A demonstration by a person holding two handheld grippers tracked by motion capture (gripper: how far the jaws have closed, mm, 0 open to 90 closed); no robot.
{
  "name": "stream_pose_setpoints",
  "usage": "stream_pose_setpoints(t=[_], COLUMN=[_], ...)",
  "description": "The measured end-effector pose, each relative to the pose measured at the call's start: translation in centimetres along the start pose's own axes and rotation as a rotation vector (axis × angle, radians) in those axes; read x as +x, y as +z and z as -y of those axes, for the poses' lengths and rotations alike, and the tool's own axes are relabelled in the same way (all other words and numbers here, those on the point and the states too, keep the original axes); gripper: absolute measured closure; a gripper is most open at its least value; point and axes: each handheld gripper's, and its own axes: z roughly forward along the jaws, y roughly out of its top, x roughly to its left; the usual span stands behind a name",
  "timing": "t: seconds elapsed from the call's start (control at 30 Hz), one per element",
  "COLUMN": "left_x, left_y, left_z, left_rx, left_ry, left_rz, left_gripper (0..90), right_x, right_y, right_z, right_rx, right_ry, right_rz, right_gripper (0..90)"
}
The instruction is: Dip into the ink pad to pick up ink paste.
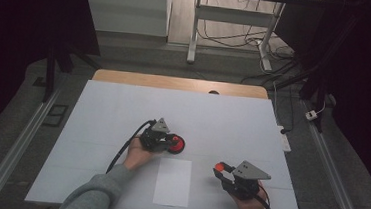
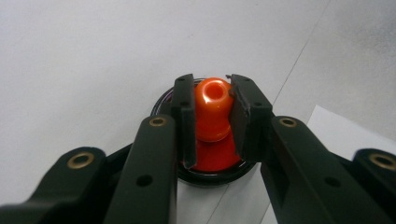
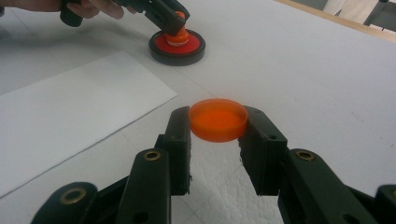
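step: I pin the orange knob (image 2: pixel 213 108) of the round black base (image 3: pixel 177 46) on the table with my left gripper (image 1: pixel 166 141) | right gripper (image 3: pixel 217 122) pinches the orange cap (image 3: pixel 218 119), held clear of the table sheet (image 1: pixel 123 109) | next, I judge: carry the cap across, level and centred over the knob, then press down

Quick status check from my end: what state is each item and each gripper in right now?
Left gripper: shut on the orange knob.
Orange knob: upright on the round base, clamped between the jaws.
Round base: flat on the table, black rim, red top.
Right gripper: shut on the orange cap.
Orange cap: held open side up.
White sheet: flat, untouched.
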Motion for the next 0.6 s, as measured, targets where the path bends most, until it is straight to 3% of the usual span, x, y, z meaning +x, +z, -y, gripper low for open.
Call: stream_pose_setpoints(t=[0.13,0.3,0.6], left_x=[0.5,0.9,0.2], left_y=[-0.2,-2.5,-2.4], left_z=[0.1,-0.4,-0.7], left_rx=[-0.013,-0.144,-0.106], left_ry=[-0.014,-0.062,-0.043], left_rz=[0.023,0.035,0.035], left_gripper=[72.6,72.5,72.5], right_x=[-0.1,-0.1,-0.1], right_y=[0.0,-0.1,-0.1], right_z=[0.0,0.0,-0.1], right_rx=[0.001,-0.006,-0.01], right_ry=[-0.001,0.004,-0.002], right_rz=[0.007,0.0,-0.001], right_gripper=[63.7,63.7,63.7])
